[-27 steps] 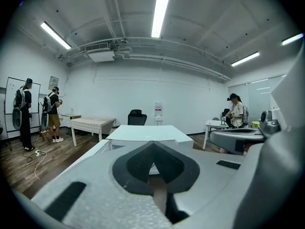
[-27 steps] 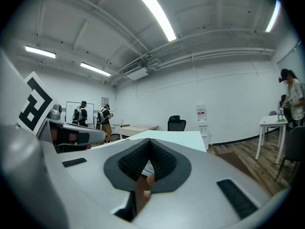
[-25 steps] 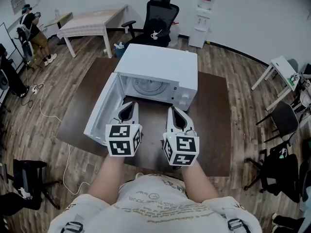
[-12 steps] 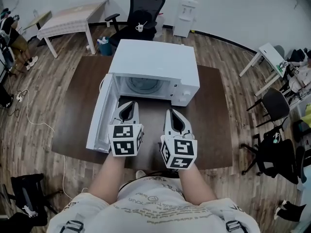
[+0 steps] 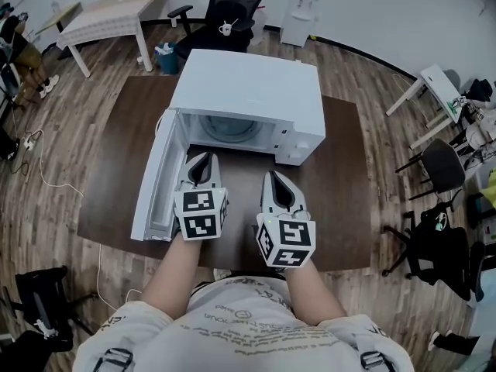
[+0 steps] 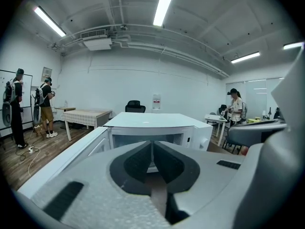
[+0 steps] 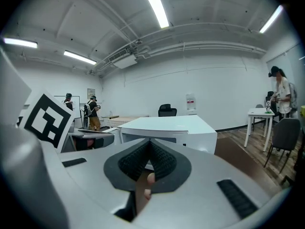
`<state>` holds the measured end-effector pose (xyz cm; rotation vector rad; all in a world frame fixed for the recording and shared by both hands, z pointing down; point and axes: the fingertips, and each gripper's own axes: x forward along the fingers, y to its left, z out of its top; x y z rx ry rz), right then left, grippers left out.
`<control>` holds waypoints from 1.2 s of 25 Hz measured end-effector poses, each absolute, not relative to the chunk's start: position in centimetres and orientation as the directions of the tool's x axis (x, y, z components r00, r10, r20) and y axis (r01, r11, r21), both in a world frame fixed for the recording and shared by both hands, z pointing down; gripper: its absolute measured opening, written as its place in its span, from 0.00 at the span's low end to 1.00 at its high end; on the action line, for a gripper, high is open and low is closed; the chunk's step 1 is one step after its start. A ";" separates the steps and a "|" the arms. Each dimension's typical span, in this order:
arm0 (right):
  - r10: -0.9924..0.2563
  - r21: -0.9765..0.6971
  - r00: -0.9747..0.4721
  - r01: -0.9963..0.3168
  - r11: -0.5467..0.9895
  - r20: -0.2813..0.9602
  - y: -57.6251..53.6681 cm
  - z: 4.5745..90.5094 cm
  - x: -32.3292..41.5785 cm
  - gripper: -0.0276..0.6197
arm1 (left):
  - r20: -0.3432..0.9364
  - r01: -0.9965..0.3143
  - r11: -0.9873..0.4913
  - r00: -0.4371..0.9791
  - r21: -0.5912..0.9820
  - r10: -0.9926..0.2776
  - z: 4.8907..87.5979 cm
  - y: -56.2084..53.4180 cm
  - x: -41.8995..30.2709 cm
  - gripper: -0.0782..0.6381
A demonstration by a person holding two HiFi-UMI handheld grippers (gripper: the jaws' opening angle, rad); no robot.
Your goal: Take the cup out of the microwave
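Observation:
The white microwave (image 5: 248,84) stands on a dark brown table (image 5: 341,200). Its door (image 5: 155,177) is swung open to the left. Inside the cavity I see only the glass turntable (image 5: 230,130); no cup shows. My left gripper (image 5: 200,158) is shut and empty, its tips just before the open cavity beside the door. Right of it, my right gripper (image 5: 273,177) is also shut and empty, a little short of the microwave's front. The microwave (image 6: 157,120) fills the middle of the left gripper view beyond the closed left gripper (image 6: 152,144). In the right gripper view the microwave (image 7: 167,125) sits beyond the right gripper (image 7: 150,144).
A black office chair (image 5: 232,6) with a small white object on its seat stands behind the table, beside a water dispenser (image 5: 301,10). There is a white table (image 5: 108,22) at the back left. A small white table (image 5: 434,91) and dark chairs (image 5: 434,169) are on the right. People stand at the far left (image 6: 16,104).
Both grippers have moved a little forward and down toward the microwave's open front, still shut. The head view has shifted, so the microwave sits slightly higher in it.

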<state>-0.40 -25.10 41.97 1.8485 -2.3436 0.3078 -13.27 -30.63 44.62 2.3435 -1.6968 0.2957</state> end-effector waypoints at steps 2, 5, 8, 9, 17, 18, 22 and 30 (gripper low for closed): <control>-0.939 -0.074 -0.248 -0.969 0.237 0.239 -26.0 42.1 -0.4 0.06 | 0.304 -0.955 -0.287 0.295 0.073 -0.906 45.6 -31.6 -13.2 0.12; -0.934 -0.087 -0.259 -0.966 0.245 0.247 -27.1 42.4 -0.1 0.06 | 0.326 -0.958 -0.277 0.286 0.075 -0.901 47.2 -32.9 -13.1 0.12; -0.924 -0.099 -0.271 -0.962 0.253 0.271 -28.3 43.3 0.1 0.06 | 0.336 -0.961 -0.268 0.276 0.070 -0.901 48.4 -34.4 -12.9 0.17; -0.920 -0.102 -0.274 -0.961 0.256 0.279 -28.6 43.7 0.2 0.06 | 0.337 -0.961 -0.268 0.276 0.070 -0.900 48.9 -34.9 -12.8 0.19; -0.904 -0.074 -0.278 -0.960 0.269 0.324 -30.0 45.1 0.8 0.06 | 0.276 -0.958 -0.279 0.286 0.065 -0.918 51.3 -39.6 -12.0 0.32; -0.904 -0.070 -0.274 -0.961 0.266 0.329 -30.1 45.3 1.1 0.06 | 0.266 -0.959 -0.275 0.284 0.072 -0.921 51.7 -40.2 -11.9 0.33; -0.900 -0.055 -0.255 -0.966 0.252 0.355 -30.2 46.0 2.6 0.06 | 0.249 -0.966 -0.249 0.257 0.062 -0.934 53.7 -42.6 -11.7 0.40; -0.900 -0.018 -0.210 -0.975 0.220 0.381 -30.1 46.4 4.7 0.06 | 0.273 -0.980 -0.200 0.197 0.015 -0.942 58.3 -46.2 -11.8 0.48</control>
